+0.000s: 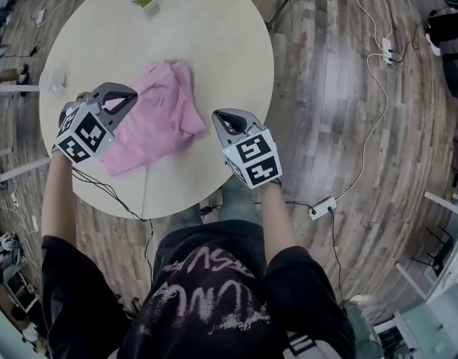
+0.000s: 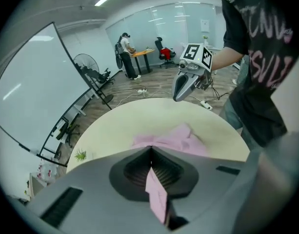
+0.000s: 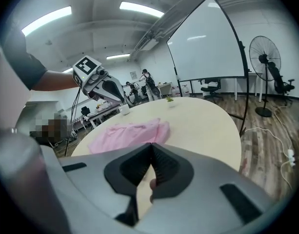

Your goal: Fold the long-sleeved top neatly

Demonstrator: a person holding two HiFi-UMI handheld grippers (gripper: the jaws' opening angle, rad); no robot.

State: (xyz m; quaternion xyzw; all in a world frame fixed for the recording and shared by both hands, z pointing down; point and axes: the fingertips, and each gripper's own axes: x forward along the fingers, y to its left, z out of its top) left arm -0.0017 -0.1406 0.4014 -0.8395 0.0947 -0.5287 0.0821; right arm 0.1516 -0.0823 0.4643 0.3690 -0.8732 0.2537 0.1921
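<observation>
The top [image 1: 158, 114] lies bunched in the middle of the round table [image 1: 214, 43]. Its long axis runs on a slant from the far right down to the near left, and no sleeve is laid out flat. Your left tongs [image 1: 131, 94] sit at its left edge, about halfway along, and they are pressed together. A strip of pink [image 2: 156, 194] shows in the slot behind their tips, so they look to be pinching a fold of that edge, though the contact itself is hard to make out. Your right tongs [image 1: 220, 115] are pressed together on nothing and hang over bare table just off the right side of the heap, by its near-right corner. The cloth therefore lies between your two hands, with the left one on it and the right one just short of it. Spreading the heap probably calls for the right tongs to reach a little left and far to catch that free edge.
</observation>
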